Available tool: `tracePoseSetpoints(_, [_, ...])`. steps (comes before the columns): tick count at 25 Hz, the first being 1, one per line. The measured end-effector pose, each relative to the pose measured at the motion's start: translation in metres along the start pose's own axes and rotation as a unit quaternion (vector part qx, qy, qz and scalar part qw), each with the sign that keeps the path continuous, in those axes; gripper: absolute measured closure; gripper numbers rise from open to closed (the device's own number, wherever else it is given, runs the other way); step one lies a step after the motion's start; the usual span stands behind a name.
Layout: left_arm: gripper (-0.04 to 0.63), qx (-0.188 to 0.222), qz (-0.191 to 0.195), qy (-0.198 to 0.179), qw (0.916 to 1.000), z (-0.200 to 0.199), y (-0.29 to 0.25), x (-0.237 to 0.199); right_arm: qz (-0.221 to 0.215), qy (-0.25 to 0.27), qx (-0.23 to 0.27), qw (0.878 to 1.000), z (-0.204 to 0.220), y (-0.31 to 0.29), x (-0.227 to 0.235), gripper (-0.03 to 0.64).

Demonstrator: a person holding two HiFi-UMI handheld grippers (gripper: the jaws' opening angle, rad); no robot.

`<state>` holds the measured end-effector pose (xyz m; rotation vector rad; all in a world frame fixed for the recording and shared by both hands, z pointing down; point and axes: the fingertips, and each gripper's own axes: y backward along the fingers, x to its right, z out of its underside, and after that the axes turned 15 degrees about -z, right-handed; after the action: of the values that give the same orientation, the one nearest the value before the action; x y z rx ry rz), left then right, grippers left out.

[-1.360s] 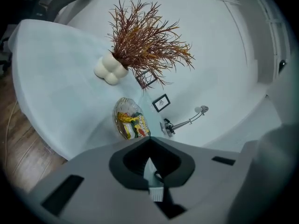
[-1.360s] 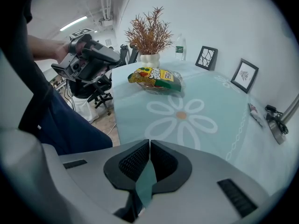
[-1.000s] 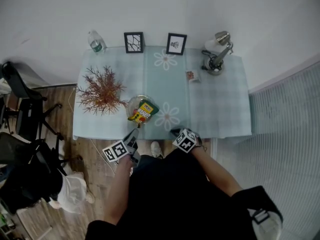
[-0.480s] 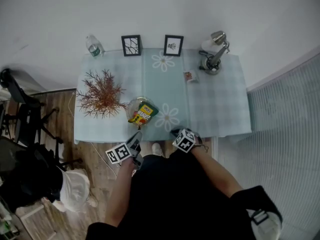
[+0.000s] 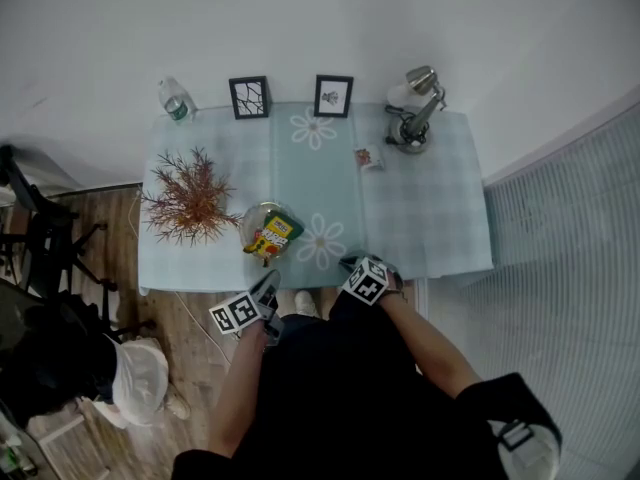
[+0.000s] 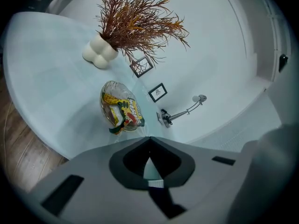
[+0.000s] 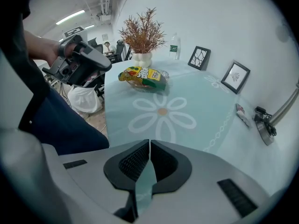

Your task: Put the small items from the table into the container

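While both grippers hang at the near edge of the table, the head view has swung: the whole tabletop now sits a touch further toward nine o'clock than a second ago. Nothing on it has moved. The left gripper has its fingers pressed together on nothing, and so does the right gripper. That makes this a pause between trips rather than progress.

The glass bowl sits at eight o'clock from the table's centre, with the yellow-green snack packet poking out of it exactly as before. One small packet is still out at two o'clock, just beside the desk lamp, so I'd say there's a fetch left to do, and the right gripper is the nearer one.

From overhead, the dried plant is only a red-brown tangle. The left gripper view adds the lumpy white vase under it and a clear look through the bowl's wall. The right gripper view gives what neither of the others does: the left gripper itself in the person's hand at ten o'clock, and an office behind it.
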<state>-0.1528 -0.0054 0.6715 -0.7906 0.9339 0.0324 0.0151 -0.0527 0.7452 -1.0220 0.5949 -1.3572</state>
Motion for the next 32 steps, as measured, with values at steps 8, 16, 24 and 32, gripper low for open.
tracePoseSetpoints(8, [0.592,0.001,-0.020,0.012,0.9997,0.008,-0.014,0.010,0.008,0.003,0.003,1.000,0.009,0.027,0.049,0.587])
tracePoseSetpoints(16, [0.592,0.021,-0.038,0.045,0.9980,0.014,-0.035,0.034,0.013,0.026,-0.005,1.000,0.020,0.059,0.115,0.587])
tracePoseSetpoints(24, [0.592,0.058,-0.062,0.087,0.9925,0.026,-0.047,0.048,0.020,0.083,-0.018,0.996,0.015,0.081,0.186,0.586])
tracePoseSetpoints(32, [0.592,0.080,-0.108,0.109,0.9849,0.045,-0.051,0.046,0.047,0.146,0.002,0.988,-0.008,0.086,0.247,0.584])
